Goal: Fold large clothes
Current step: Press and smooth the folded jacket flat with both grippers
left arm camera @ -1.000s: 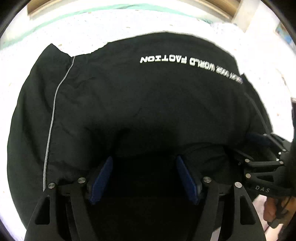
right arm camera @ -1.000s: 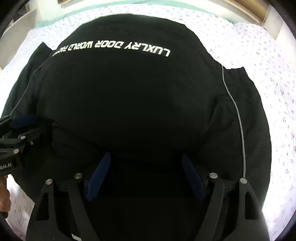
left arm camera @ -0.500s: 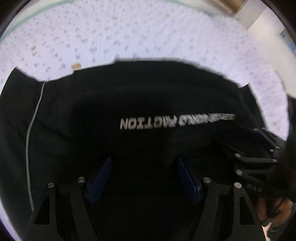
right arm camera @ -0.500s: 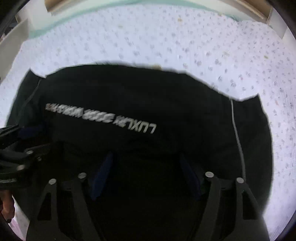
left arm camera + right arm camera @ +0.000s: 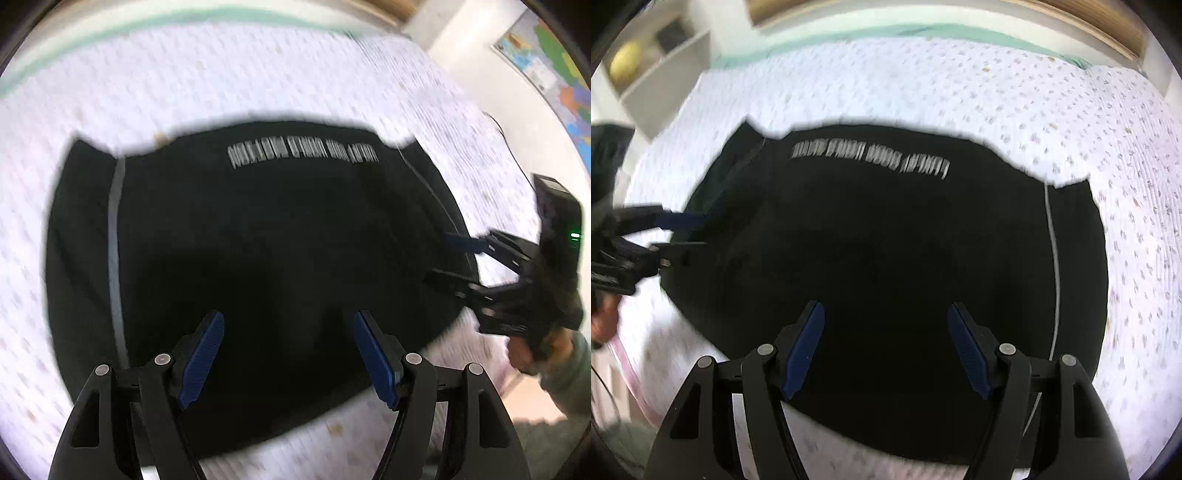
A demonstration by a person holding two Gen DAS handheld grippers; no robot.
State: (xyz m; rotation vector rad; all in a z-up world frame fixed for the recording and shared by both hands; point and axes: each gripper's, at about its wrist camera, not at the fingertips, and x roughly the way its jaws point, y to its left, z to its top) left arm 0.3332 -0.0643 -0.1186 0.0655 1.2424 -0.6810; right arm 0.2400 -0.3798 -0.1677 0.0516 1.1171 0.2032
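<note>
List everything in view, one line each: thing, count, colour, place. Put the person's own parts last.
garment: one, black with white lettering and thin pale piping, lying folded on the bed
bedsheet: one, white with small speckles, under the garment
shelf unit: one, white, far left in the right wrist view
map poster: one, multicoloured, on the wall
left claw: one, black with blue pads, open above the garment
right claw: one, black with blue pads, open, jaws just been closing slightly, nothing gripped
hand: one, holding the right claw
</note>
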